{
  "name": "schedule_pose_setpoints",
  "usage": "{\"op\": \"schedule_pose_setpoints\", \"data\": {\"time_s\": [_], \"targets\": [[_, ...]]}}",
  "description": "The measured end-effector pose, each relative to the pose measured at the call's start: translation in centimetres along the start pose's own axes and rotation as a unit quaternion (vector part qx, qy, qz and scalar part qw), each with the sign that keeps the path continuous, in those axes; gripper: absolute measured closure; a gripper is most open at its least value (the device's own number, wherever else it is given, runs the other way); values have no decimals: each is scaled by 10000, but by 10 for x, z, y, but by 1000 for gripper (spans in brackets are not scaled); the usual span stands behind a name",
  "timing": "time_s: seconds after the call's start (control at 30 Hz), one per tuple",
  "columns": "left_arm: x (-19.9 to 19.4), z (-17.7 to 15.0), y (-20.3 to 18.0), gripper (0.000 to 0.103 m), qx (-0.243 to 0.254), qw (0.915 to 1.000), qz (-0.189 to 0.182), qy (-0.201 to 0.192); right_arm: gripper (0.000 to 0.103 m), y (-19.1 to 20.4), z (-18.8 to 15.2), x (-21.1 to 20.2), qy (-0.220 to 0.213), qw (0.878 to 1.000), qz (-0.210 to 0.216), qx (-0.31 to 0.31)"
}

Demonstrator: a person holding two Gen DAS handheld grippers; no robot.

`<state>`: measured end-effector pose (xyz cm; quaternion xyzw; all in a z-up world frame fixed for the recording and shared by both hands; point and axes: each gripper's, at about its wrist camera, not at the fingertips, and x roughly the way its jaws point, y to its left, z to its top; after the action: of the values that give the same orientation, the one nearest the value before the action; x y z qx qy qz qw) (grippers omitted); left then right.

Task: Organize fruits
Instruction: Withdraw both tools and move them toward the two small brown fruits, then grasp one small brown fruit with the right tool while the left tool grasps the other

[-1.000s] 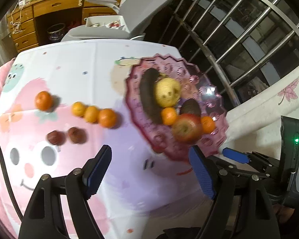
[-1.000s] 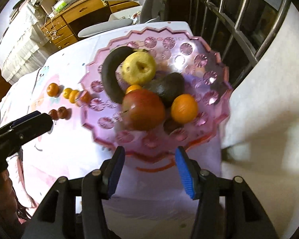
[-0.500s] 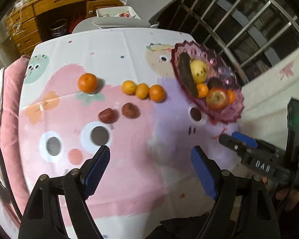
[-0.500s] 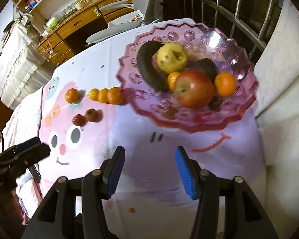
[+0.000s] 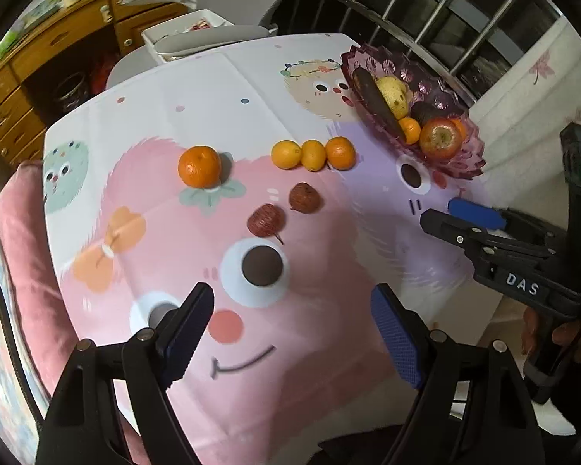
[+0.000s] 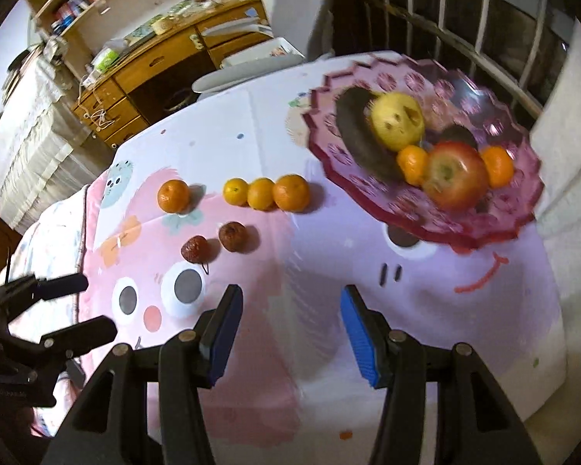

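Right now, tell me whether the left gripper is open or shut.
Open. The left gripper shows its two blue pads spread wide apart with only tablecloth between them, nothing held.

Bare cloth (image 5: 310, 348) ahead; fruit row (image 5: 313, 154), seemingly unobstructed, lies beyond.

Plate (image 6: 523, 209): translucent pink, flower-patterned
Loose citrus (image 5: 199, 166): orange
Two small fruits (image 5: 266, 221): dark red
Tablecloth (image 5: 251, 124): pink, white, cartoon faces
Tool pads (image 6: 358, 343): blue
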<state>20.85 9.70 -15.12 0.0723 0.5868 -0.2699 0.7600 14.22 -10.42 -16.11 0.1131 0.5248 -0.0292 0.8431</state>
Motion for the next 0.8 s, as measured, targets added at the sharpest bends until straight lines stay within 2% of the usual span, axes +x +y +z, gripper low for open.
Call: {"op": "schedule_pose_setpoints", "data": {"time_s": [0.1,0.2,0.33,0.4,0.57,0.73,0.8], "targets": [[15,9,10,22,98,9999,7,-17,50,12,3,8,-247,9986,-143,-452],[33,17,22,26,68,10000,-13,8,50,20,6,18,-415,9961,-93,-768],[59,25,33,32,-42,9999,-45,104,50,29,9,35,-503,9926,60,-1105],[69,28,35,37,-56,9999,-68,115,50,38,8,47,-491,9892,69,-1382],[91,35,38,40,-166,9998,-100,53,50,55,4,72,-505,9802,-33,-1915],[103,37,42,48,-281,9994,-173,91,50,61,7,91,-552,9776,87,-2028],[108,37,44,55,-309,9991,-254,146,53,63,8,97,-568,9766,135,-2070]]}}
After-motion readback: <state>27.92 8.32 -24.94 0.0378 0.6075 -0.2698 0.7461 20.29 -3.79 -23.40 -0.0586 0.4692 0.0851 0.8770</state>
